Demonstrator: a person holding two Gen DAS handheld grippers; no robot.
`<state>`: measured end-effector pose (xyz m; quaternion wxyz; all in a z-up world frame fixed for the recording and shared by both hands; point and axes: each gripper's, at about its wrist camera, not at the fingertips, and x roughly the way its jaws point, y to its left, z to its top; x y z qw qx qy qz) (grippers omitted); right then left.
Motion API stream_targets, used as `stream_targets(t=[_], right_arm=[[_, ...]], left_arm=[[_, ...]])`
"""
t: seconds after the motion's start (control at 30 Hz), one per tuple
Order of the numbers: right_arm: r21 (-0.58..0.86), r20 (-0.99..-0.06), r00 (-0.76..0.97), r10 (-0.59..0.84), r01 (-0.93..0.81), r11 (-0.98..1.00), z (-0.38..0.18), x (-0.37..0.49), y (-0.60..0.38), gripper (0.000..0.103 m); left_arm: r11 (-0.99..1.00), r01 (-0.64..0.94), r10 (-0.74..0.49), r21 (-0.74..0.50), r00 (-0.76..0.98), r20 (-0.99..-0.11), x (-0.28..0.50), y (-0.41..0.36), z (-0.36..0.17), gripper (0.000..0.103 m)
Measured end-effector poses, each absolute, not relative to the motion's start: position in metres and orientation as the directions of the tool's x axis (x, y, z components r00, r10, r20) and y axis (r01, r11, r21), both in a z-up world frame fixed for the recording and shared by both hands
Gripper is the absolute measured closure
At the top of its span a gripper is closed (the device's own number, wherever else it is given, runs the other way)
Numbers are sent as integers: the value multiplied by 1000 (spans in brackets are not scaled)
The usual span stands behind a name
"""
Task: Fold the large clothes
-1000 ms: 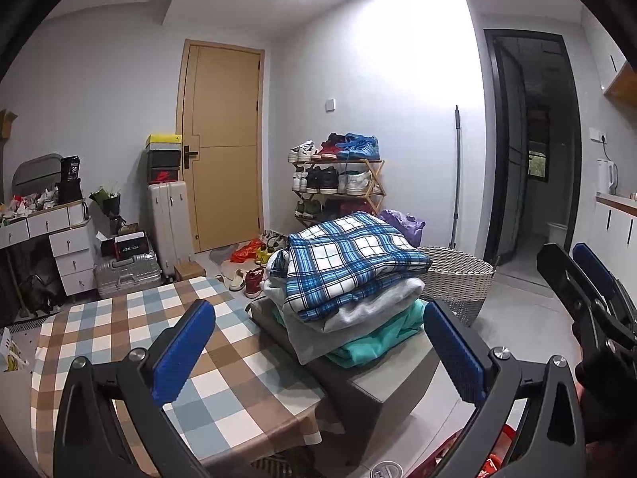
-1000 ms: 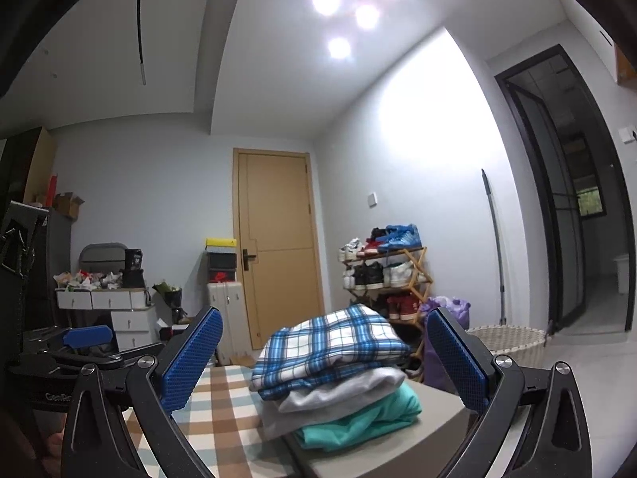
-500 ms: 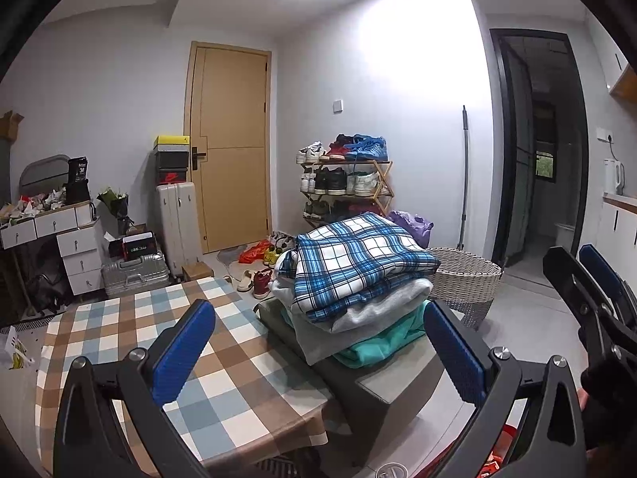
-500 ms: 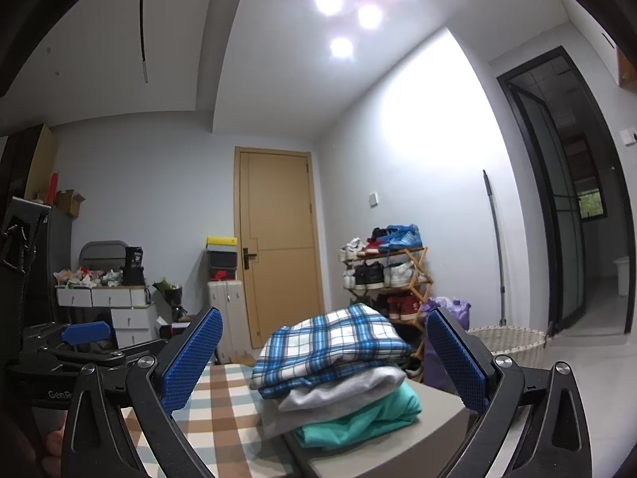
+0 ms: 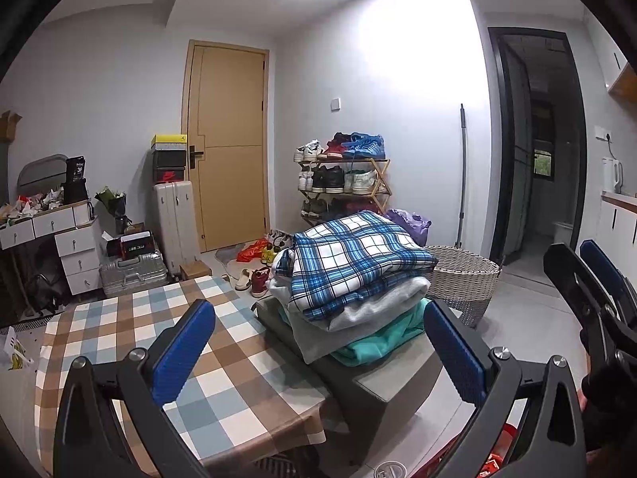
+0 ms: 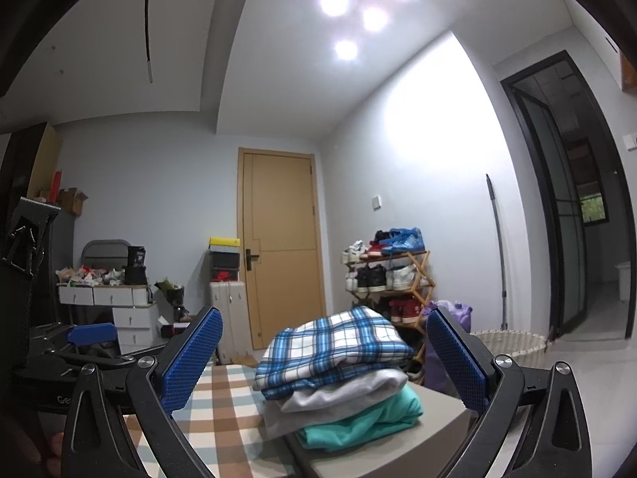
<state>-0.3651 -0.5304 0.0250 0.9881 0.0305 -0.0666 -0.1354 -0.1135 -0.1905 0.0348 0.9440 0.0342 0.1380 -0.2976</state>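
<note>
Hovering with jaws spread and empty, the left gripper (image 5: 318,342) and right gripper (image 6: 324,352) face three folded garments. That stack (image 5: 354,283) sits on a grey box (image 5: 402,382) beside the checked counter (image 5: 131,330), probably to keep the folding surface free.

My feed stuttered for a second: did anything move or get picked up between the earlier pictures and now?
Almost nothing. The left tongs drifted a little, so the stack sits slightly further right in the left wrist view. The right tongs stayed put. Both remain open and empty. The plaid garment, grey garment and teal garment lie stacked as before on the grey stool beside the checked tablecloth.
</note>
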Motion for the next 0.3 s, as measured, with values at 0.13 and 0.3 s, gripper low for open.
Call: stream_targets(t=[0.13,0.3], right_arm=[[79,124,955,-271,263,962,25,-365,-531,0],[79,124,955,-271,262,962,24,-364,-531,0]], left_arm=[[822,570,-551,-14,788,-275,-115,-192,35,1],[820,572,-556,-23,786,-270,-116,-193,35,1]])
